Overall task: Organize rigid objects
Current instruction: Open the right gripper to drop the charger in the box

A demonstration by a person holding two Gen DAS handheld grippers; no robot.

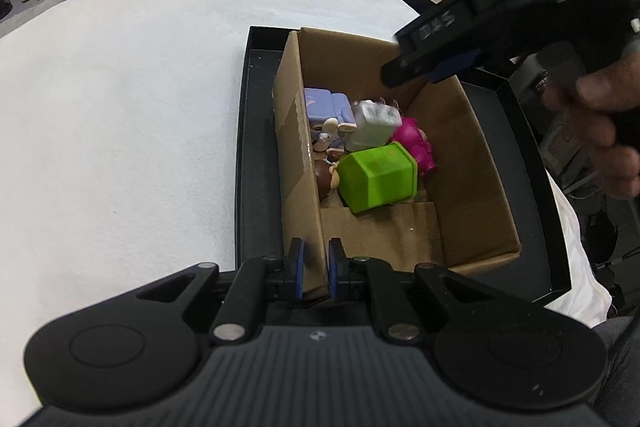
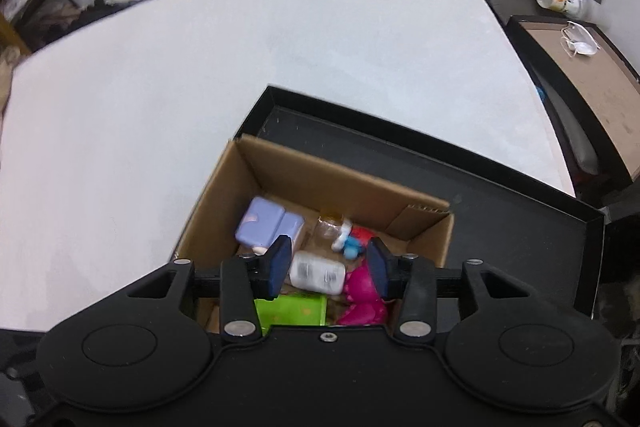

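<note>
**Sorting looks close to finished: toys piled in the carton, nothing left outside**

White cloth is covering the surface, and no loose item is showing on it in either view (only the far room clutter lies beyond its edge). Going left to right, the left tongs are straddling the near wall of the cardboard box, their blue pads closed in to a narrow gap on either side of that wall, apparently bracing it. The box is sitting inside a black tray.

Inside, a lilac block, a white bottle, a green cube and a pink toy are lying bunched toward the left wall; the bottle is looking blurred, so it may be tumbling in.

Further right, the right tongs are hanging above the pile with jaws spread wide and nothing between them.

Judging by this, the gathering is done or nearly so; tidying the heap may be all that remains.
</note>
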